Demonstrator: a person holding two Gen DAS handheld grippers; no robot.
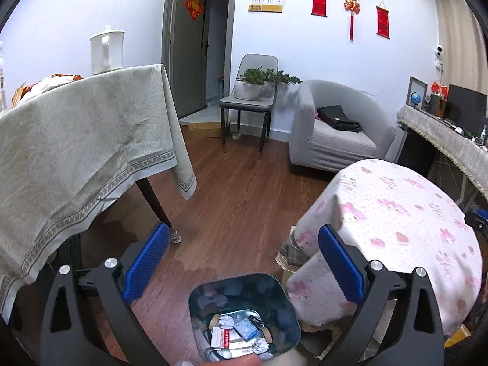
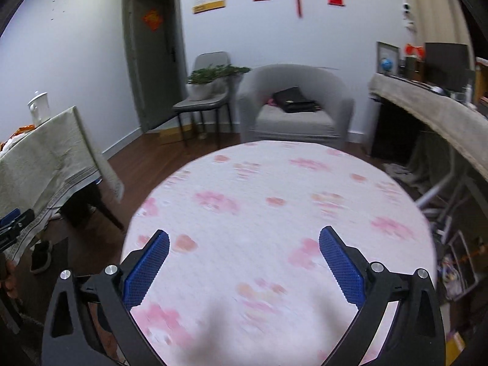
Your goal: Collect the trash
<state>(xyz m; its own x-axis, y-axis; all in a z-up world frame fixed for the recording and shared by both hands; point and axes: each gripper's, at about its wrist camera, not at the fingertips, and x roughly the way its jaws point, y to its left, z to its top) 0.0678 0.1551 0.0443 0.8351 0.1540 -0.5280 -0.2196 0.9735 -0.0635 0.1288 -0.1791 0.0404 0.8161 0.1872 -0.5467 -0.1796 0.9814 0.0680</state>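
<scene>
A blue-grey trash bin (image 1: 244, 292) stands on the wood floor below my left gripper (image 1: 242, 238). It holds crumpled paper, cartons and wrappers (image 1: 238, 332). My left gripper is open and empty, with its blue pads spread above the bin. My right gripper (image 2: 244, 241) is open and empty above the round table with the pink-flowered cloth (image 2: 274, 213). No trash shows on that table top. The right wrist view is blurred.
A table with a beige cloth (image 1: 76, 140) stands left, with a white kettle (image 1: 106, 50) on it. The round pink table (image 1: 396, 219) is right of the bin. A grey armchair (image 1: 335, 134), a chair with plants (image 1: 253, 91) and a desk (image 1: 442, 134) stand behind.
</scene>
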